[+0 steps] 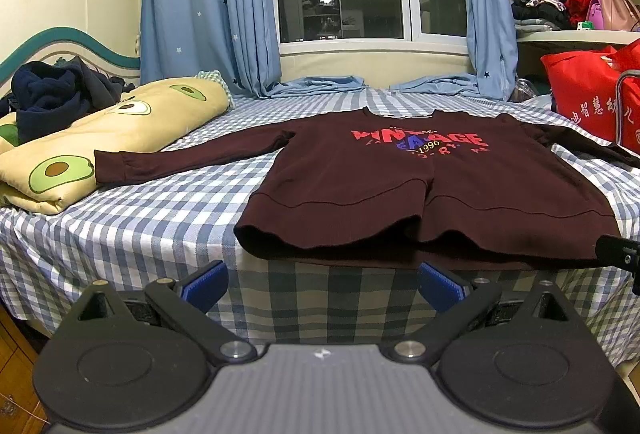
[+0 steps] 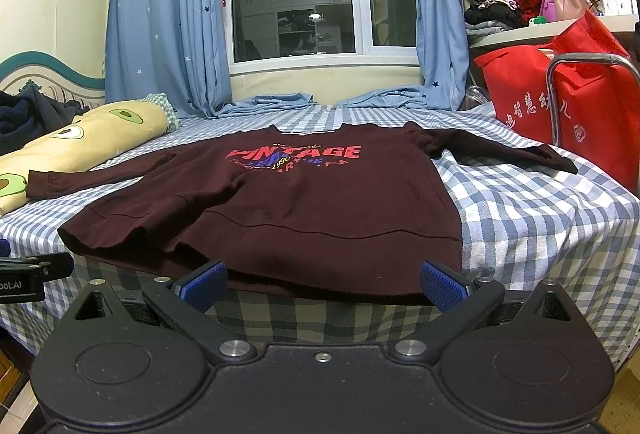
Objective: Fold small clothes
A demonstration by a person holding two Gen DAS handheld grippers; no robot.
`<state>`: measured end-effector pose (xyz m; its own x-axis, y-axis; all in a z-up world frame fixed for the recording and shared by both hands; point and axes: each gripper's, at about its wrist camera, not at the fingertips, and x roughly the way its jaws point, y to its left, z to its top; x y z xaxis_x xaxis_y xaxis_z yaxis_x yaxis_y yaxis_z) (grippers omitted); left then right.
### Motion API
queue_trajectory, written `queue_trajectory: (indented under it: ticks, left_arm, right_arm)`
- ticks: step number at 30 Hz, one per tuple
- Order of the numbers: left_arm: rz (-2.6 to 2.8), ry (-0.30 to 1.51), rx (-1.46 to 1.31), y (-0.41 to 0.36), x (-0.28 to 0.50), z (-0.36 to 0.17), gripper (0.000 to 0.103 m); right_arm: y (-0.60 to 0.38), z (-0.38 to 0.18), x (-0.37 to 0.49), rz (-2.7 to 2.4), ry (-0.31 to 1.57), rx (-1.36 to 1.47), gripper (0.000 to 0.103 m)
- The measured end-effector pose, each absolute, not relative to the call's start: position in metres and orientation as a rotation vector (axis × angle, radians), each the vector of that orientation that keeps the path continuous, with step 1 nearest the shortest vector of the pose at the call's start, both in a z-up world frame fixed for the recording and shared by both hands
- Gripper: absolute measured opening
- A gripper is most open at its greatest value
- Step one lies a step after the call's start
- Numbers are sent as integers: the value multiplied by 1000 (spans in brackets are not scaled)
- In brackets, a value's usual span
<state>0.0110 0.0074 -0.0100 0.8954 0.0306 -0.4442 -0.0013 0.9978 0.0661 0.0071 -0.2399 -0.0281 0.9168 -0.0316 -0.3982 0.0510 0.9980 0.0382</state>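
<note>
A small maroon sweatshirt (image 1: 400, 186) with a red "VINTAGE 1990" print lies flat, face up, on the checked bed, both sleeves spread sideways and its hem at the bed's front edge. It also shows in the right wrist view (image 2: 304, 202). My left gripper (image 1: 322, 288) is open and empty, just in front of and below the hem. My right gripper (image 2: 322, 284) is open and empty, in front of the hem's right half. The right gripper's body shows at the left wrist view's right edge (image 1: 620, 254).
The blue-white checked bed sheet (image 1: 152, 218) covers the bed. An avocado-print pillow (image 1: 92, 142) with dark clothes (image 1: 48, 94) lies at the left. A red bag (image 2: 568, 106) and metal frame stand at the right. Blue curtains (image 1: 208, 6) and a window are behind.
</note>
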Motion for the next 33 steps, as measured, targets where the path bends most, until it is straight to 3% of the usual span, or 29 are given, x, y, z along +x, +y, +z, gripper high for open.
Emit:
queue_trajectory:
  ticks: [18,33]
  left_arm:
    - [-1,510,159,-19,63,17,102]
    - [-35,479,140,-52,195,55,102]
  right_arm:
    - [-265,-4,46,-72,458,78,103]
    - [-354,43,150,-292,523,85,103]
